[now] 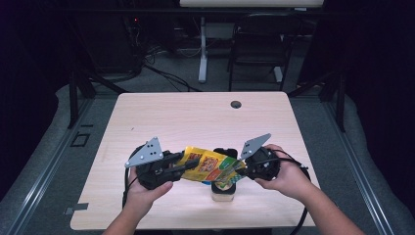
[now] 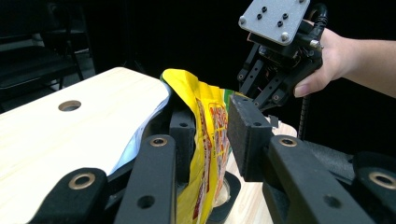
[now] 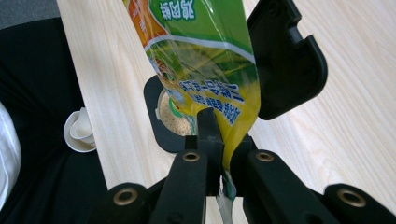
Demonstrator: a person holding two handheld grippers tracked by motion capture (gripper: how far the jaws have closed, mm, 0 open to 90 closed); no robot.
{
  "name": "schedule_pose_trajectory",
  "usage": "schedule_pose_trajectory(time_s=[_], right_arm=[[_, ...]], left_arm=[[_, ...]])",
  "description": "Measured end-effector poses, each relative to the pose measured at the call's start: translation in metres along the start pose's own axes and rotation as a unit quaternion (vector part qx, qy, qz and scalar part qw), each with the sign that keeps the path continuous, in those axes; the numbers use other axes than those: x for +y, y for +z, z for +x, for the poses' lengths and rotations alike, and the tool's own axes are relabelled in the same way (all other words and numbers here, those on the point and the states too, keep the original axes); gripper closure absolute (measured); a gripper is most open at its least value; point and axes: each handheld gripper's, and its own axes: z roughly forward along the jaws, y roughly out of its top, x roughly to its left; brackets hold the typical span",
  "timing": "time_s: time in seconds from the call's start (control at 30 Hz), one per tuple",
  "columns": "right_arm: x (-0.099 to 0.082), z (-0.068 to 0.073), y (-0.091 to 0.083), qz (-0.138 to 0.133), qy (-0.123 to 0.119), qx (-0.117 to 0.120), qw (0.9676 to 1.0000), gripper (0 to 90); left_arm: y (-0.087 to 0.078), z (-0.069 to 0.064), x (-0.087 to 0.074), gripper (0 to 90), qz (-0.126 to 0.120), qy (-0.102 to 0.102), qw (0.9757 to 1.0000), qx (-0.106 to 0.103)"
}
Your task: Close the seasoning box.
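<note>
A yellow and green snack bag [image 1: 208, 166] hangs stretched between both grippers, just above the table. My left gripper [image 1: 188, 164] is shut on its yellow end, with a pad pressing each side [image 2: 205, 107]. My right gripper [image 1: 240, 169] is shut on the bag's thin green edge [image 3: 205, 56], and it also appears beyond the bag in the left gripper view [image 2: 254, 91]. Under the bag stands a small clear container [image 1: 224, 190] with a black rim [image 3: 156, 133]. Its black lid [image 3: 289, 70] is flipped open, and tan grains show inside. The bag hides part of its mouth.
The light wooden table [image 1: 186, 117] has a round cable hole [image 1: 236, 104] near its far edge. A black chair [image 1: 259, 44] and a white desk leg [image 1: 202, 49] stand beyond it. A small white object [image 3: 81, 130] lies off the near table edge.
</note>
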Motion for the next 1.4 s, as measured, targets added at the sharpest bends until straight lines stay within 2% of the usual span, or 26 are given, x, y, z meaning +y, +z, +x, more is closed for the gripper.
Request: schedule_pose_trajectory(time_s=[0.8,1.0,1.17,1.4], right_arm=[[-0.004,-0.002,-0.006,-0.007,0.003,-0.011,0.9999,88.2],[-0.003,-0.001,-0.001,-0.014,0.005,-0.007,0.9999,88.1],[0.001,-0.001,0.003,-0.008,0.001,-0.006,1.0000,88.0],[0.001,-0.003,0.005,-0.010,0.005,-0.015,0.9998,88.0]], left_arm=[[0.004,-0.001,0.004,72.0,-0.003,0.004,1.0000,-0.002],[0.002,-0.001,0.005,72.0,0.001,0.009,1.0000,0.003],[0.002,0.000,0.006,72.0,-0.003,0.006,1.0000,0.004],[0.003,0.001,0.005,71.9,-0.002,0.009,0.9999,0.007]])
